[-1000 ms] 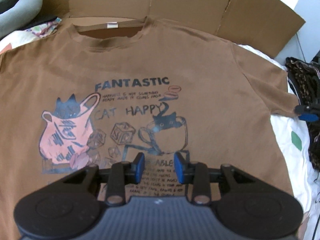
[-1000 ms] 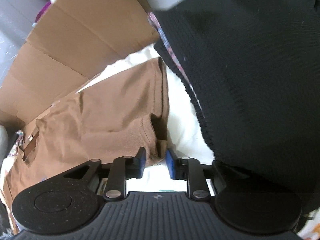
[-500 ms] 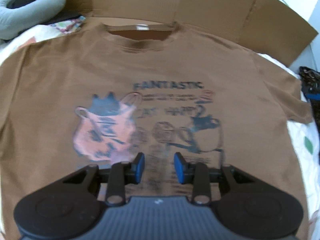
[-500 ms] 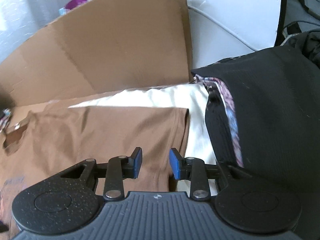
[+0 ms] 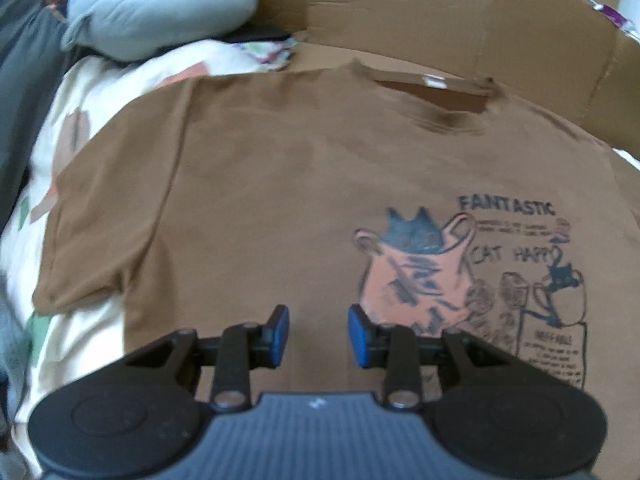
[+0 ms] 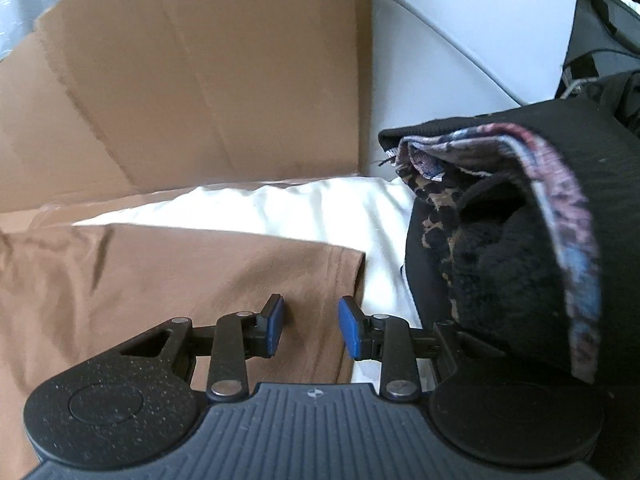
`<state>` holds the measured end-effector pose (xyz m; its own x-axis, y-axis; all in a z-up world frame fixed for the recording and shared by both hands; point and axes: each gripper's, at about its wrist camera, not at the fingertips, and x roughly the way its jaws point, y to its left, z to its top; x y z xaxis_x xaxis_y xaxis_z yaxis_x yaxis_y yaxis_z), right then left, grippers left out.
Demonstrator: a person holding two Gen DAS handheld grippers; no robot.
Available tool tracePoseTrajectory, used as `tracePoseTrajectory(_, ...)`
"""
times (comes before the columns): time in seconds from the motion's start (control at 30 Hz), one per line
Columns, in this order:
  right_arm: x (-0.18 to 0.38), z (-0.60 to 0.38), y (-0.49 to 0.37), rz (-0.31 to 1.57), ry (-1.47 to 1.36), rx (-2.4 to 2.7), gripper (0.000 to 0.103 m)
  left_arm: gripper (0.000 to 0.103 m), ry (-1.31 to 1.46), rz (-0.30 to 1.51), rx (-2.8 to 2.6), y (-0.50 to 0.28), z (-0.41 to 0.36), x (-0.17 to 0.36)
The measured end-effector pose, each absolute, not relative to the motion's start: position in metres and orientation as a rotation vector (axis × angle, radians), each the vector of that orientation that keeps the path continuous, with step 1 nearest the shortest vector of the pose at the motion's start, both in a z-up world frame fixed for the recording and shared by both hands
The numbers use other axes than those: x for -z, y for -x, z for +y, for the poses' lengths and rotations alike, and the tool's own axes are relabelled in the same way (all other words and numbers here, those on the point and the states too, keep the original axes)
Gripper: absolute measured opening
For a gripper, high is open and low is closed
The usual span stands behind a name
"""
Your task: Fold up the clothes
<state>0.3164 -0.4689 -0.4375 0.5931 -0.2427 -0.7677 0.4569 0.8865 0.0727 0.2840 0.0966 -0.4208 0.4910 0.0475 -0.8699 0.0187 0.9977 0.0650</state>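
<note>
Cardboard (image 6: 180,92) stands behind the bed (image 6: 280,208), and a dark clothes pile (image 6: 520,248) crowds the right sleeve. The brown T-shirt (image 5: 280,200) lies flat, print up. Left hand-held gripper (image 5: 318,335) hovers over its chest, right hand-held gripper (image 6: 311,327) over the sleeve hem, both angled down, released, gripping nothing.

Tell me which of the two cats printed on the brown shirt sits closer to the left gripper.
The cat in the pink bag, just right of the left gripper. The other cat peeks from a cup farther right on the brown shirt.

Cardboard sheet (image 5: 400,12), grey neck pillow (image 5: 160,20), patterned bedsheet (image 5: 100,92), white wall (image 6: 460,40)
</note>
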Motion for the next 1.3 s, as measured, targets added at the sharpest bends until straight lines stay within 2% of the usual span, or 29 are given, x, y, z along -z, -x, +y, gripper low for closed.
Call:
tracePoseTrajectory(0.33,0.444,-0.480,-0.337,0.876,-0.253,0.425,0.041,0.035,-0.062,1.073,-0.025,-0.272,0.106,0.422)
tracePoseTrajectory(0.37,0.444,-0.480,-0.338,0.876,-0.234,0.410,0.029,0.035,-0.060,1.072,-0.025,-0.272,0.107,0.422)
tracePoseTrajectory(0.4,0.443,-0.481,-0.338,0.875,-0.213,0.402,0.023,0.035,-0.058,1.071,-0.026,-0.271,0.107,0.423)
tracePoseTrajectory(0.43,0.442,-0.481,-0.338,0.874,-0.191,0.396,0.006,0.035,-0.056,1.070,-0.026,-0.270,0.108,0.423)
tracePoseTrajectory(0.67,0.431,-0.483,-0.345,0.865,-0.099,0.375,0.000,0.035,-0.059,1.079,-0.014,-0.265,0.109,0.426)
tracePoseTrajectory(0.93,0.432,-0.484,-0.366,0.912,-0.045,0.362,0.000,0.035,-0.069,1.080,-0.004,-0.262,0.110,0.425)
tracePoseTrajectory(1.0,0.430,-0.483,-0.367,0.926,-0.037,0.367,0.004,0.035,-0.068,1.081,-0.007,-0.262,0.111,0.424)
tracePoseTrajectory(1.1,0.417,-0.482,-0.362,0.913,-0.059,0.343,0.020,0.035,-0.063,1.080,-0.009,-0.261,0.111,0.422)
tracePoseTrajectory(1.17,0.407,-0.478,-0.354,0.879,-0.054,0.312,0.035,0.035,-0.064,1.076,-0.008,-0.260,0.110,0.419)
tracePoseTrajectory(1.3,0.399,-0.460,-0.334,0.836,-0.065,0.184,0.036,0.035,-0.052,1.070,-0.010,-0.258,0.109,0.415)
